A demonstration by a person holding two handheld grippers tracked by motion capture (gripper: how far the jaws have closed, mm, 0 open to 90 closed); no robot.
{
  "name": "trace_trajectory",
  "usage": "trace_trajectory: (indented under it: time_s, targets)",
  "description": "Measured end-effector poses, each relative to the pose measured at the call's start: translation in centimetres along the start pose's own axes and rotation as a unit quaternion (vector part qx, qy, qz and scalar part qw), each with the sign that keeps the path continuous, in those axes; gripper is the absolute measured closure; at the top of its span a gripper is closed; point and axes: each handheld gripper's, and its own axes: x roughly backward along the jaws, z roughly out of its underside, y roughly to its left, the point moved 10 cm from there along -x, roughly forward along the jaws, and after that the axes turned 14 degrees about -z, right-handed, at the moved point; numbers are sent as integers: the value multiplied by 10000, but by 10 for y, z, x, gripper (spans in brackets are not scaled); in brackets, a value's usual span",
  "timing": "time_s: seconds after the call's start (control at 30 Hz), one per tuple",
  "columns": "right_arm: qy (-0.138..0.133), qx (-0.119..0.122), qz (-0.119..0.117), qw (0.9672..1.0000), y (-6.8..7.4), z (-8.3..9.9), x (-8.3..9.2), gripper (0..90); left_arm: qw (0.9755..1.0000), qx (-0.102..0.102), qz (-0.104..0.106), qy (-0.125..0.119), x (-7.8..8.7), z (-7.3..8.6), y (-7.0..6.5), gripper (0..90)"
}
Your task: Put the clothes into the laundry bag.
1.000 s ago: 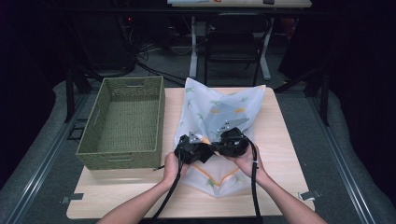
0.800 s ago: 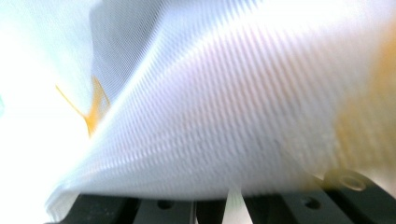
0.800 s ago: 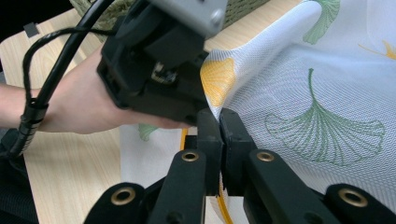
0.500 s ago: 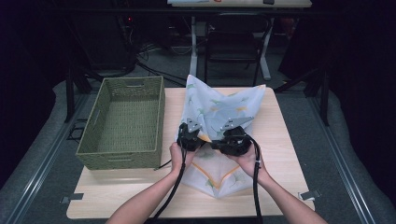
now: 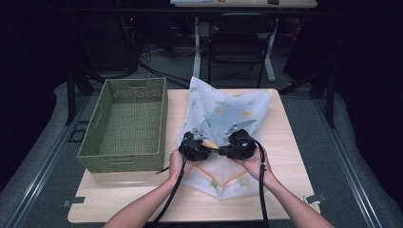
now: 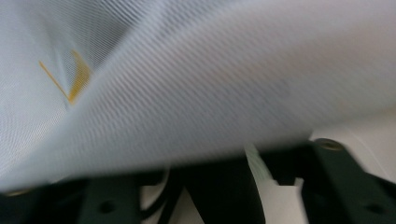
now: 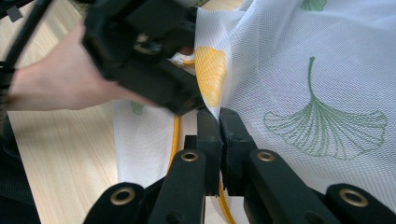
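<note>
The thin cloth (image 5: 223, 118) lies on the worktop (image 5: 294, 152) beside the basket (image 5: 126, 123); the right tool (image 7: 218, 116) pinches its edge tight; the left tool (image 5: 196, 146) has just been opening, its jaws apart under the cloth; one pinch might slip, and the fold could flop.

The cloth (image 7: 299, 60) pinched in your right tool (image 7: 219, 116) is thin and see-through, a fine white mesh with tiny holes. It looks soft and matt, with printed green and yellow leaves and a smooth orange edge line. Your right tool is hard black plastic, a bit shiny, with small round metal rings in it. Your left tool (image 5: 196, 146) is the same dark plastic, with a flat grey plate on top. Under your tools, the counter (image 5: 142, 199) is pale wood, smooth and plain. Beside your left tool, the basket (image 5: 124, 124) is rough green woven stuff.
</note>
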Motion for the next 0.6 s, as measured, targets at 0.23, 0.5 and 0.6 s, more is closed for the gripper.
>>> trace_trajectory:
  time_s: [0.23, 0.5, 0.6]
  targets:
    - [-39, 19, 22, 10000, 0, -1, 2, 878, 9996, -97, 212, 171, 24, 8, 2, 232]
    - [-21, 23, 29, 10000, -2, 0, 1, 878, 9998, 32, 146, 164, 50, 19, 16, 282]
    - [-14, 43, 17, 10000, -1, -1, 0, 878, 9995, 139, -38, 268, 52, 24, 23, 355]
